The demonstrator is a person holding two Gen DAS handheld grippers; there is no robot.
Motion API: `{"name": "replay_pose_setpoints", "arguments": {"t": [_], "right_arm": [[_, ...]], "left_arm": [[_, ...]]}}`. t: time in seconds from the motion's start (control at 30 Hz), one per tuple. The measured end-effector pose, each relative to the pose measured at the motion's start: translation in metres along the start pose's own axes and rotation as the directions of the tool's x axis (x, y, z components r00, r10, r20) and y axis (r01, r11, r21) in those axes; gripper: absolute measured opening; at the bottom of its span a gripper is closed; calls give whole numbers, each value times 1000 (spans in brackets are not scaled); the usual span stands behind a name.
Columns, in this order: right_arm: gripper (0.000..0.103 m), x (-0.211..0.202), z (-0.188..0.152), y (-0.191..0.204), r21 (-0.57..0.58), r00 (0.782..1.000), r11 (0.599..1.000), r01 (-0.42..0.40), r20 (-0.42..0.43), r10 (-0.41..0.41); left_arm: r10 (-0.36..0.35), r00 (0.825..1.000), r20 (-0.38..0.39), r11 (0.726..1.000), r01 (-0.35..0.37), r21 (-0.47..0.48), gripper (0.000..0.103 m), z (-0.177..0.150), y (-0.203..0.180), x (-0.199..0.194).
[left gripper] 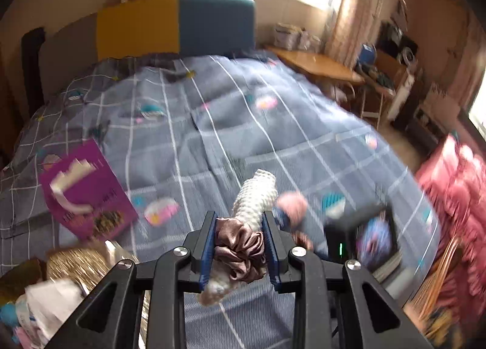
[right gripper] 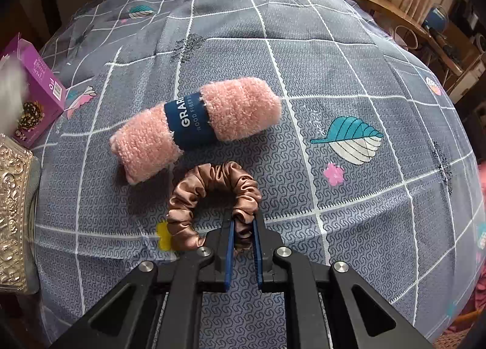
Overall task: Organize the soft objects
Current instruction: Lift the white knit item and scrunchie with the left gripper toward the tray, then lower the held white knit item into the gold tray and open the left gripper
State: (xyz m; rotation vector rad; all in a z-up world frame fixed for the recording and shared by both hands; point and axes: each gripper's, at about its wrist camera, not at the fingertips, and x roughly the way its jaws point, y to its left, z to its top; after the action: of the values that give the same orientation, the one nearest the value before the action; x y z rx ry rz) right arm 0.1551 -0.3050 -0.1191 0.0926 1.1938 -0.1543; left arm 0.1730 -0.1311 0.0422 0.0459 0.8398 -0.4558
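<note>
In the left wrist view my left gripper (left gripper: 240, 221) is shut on a bundle: a brown satin scrunchie (left gripper: 241, 250) and a white knitted roll (left gripper: 255, 197) that sticks out forward, held above the bed. In the right wrist view my right gripper (right gripper: 243, 226) is shut on another brown satin scrunchie (right gripper: 209, 194) that lies on the grey checked bedspread (right gripper: 349, 82). A pink rolled towel (right gripper: 194, 127) with a blue paper band lies just beyond that scrunchie. The pink towel (left gripper: 293, 204) also shows blurred to the right of my left gripper.
A purple box lies on the bed at the left (left gripper: 86, 194) (right gripper: 39, 88). An embossed gold box (right gripper: 12, 212) sits at the left edge. A wooden desk (left gripper: 319, 65) stands past the bed's right side. A pink quilted item (left gripper: 455, 197) is at the right.
</note>
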Motion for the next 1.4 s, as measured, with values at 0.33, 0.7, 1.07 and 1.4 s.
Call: {"name": "replay_pose_setpoints", "arguments": {"t": [0.33,0.7,1.07,1.4], "right_arm": [[11,-2,-4,18,-73,999,996,50,23,-49],[11,-9,-16,38,-148,991,981,128,58,-121],[11,-14,-26,48,-207,981,961,184,98,-167],[11,-16,-27,49,-218,979,956,196,107,-176]], "left_arm": [[281,947,153,946,-247,-209,29,16,152,-76],[427,893,140,878,-373,-300,29,-112,206,-112],[454,879,145,863,-392,-320,29,-162,206,-137],[448,885,122,861,-391,-326,29,-180,209,-140]]}}
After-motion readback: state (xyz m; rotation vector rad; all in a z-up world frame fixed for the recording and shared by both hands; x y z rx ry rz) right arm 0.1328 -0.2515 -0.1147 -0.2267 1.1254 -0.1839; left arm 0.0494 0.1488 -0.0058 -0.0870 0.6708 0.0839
